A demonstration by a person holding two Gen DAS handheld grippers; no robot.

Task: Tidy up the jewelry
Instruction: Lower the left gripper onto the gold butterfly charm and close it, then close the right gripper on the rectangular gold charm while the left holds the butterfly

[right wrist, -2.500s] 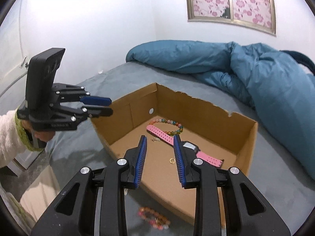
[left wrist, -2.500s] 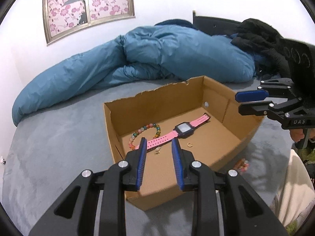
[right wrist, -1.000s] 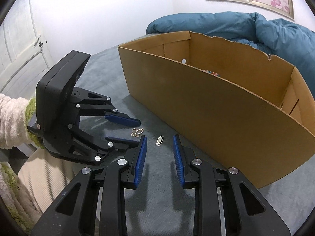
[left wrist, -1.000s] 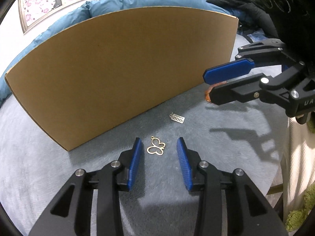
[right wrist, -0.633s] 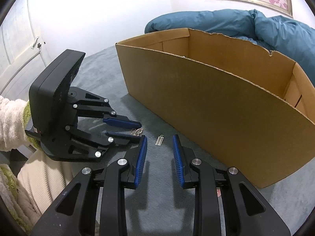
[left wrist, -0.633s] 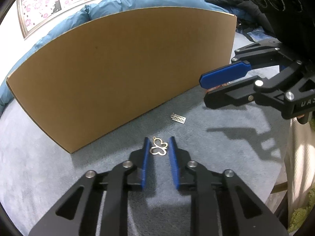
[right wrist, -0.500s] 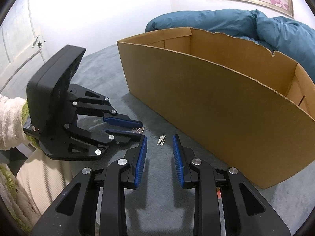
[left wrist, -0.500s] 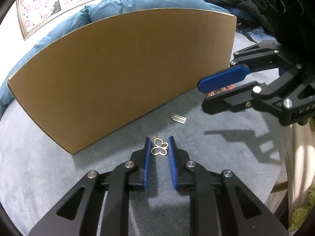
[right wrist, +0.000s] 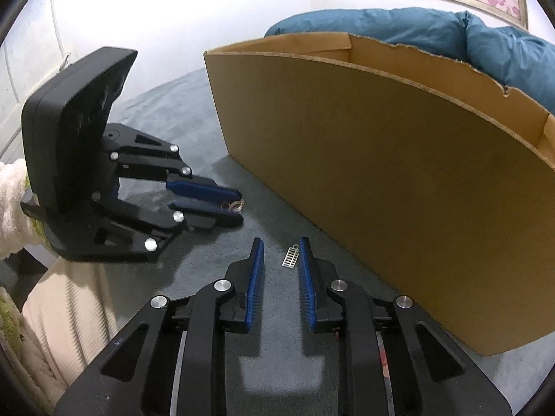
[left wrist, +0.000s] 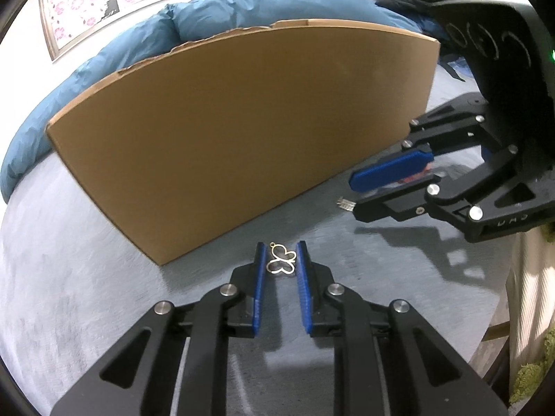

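1. Blue-padded left gripper (left wrist: 281, 260) low on grey bed cover (left wrist: 86, 294), jaws narrowed around thin gold butterfly-shaped pendant (left wrist: 281, 262); firm hold or only touching, cannot tell.
2. Blue-padded right gripper (right wrist: 281, 256) with jaws apart, holding nothing, small silver ladder-shaped charm (right wrist: 291, 257) lying between the tips, close to the right pad.
3. Just beyond both, outside wall of brown cardboard box (right wrist: 399, 159).
4. Further back, crumpled teal duvet (left wrist: 242, 10).

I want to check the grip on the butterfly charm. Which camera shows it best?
The left wrist view: the butterfly charm sits whole between the left tongs. In the right wrist view only a bit of it peeks past those tongs.
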